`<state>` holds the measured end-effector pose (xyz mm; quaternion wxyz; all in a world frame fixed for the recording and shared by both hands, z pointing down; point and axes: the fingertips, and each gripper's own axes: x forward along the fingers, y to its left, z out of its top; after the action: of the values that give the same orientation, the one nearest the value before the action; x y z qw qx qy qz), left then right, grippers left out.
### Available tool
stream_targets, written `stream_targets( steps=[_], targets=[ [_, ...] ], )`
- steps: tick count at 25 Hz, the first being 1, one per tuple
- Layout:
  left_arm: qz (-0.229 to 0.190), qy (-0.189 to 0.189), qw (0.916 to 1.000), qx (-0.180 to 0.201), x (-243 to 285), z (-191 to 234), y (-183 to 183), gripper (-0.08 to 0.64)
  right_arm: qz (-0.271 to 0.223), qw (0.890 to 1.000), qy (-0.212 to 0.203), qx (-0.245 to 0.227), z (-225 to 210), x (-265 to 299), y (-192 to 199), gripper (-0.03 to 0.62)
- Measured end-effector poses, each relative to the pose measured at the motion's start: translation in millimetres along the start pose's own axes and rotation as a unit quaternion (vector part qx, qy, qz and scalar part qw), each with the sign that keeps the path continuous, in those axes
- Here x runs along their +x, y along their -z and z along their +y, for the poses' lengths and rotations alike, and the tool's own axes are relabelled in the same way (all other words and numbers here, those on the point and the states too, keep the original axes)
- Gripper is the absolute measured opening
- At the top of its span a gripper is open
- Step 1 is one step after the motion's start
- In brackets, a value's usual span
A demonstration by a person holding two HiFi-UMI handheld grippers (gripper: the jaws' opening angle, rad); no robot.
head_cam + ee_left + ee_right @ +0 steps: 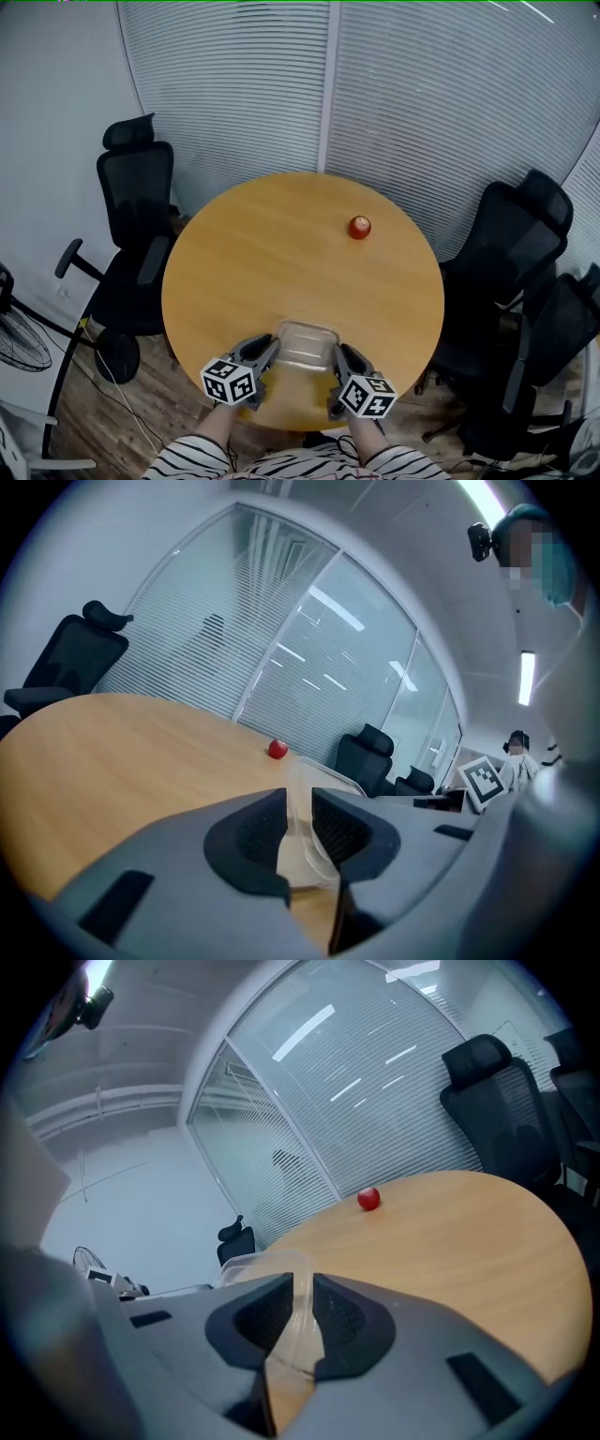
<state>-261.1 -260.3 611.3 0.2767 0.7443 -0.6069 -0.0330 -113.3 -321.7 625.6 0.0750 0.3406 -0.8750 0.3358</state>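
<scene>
Clear plastic container (pixel 305 345) on round table (pixel 253 262), rims pinched by left gripper (pixel 265 353) and right gripper (pixel 339 360); red ball (pixel 359 227) well apart

The left gripper (pixel 298 822) and the right gripper (pixel 302 1307) are dark grey, with black pads (pixel 253 834) on the jaws. Each carries a cube (pixel 230 381) with black and white square markers. The container (pixel 307 345) between the jaws is colourless and transparent. The desk (pixel 281 253) under the jaws is warm light brown wood. Far ahead of the jaws lies a red ball (pixel 359 227). The sleeves (pixel 197 459) behind the jaws have black and white stripes.
</scene>
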Motion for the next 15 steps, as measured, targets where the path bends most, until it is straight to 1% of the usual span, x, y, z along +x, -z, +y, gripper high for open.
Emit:
stream_targets(
  steps=[1, 8, 15],
  targets=[
    [-0.007, 0.001, 1.0000, 0.001, -5, -2, -4, 0.098, -0.006, 1.000, -0.001, 0.002, 4, -4, -2, 0.077],
    [-0.050, 0.008, 0.9986, 0.010, -42, -25, -24, 0.088, -0.043, 0.999, -0.015, -0.007, 33, -36, -13, 0.046],
    [-0.068, 0.026, 0.9973, 0.010, -81, -54, -29, 0.077, -0.066, 0.998, -0.018, -0.015, 59, -73, -14, 0.043]
  ],
)
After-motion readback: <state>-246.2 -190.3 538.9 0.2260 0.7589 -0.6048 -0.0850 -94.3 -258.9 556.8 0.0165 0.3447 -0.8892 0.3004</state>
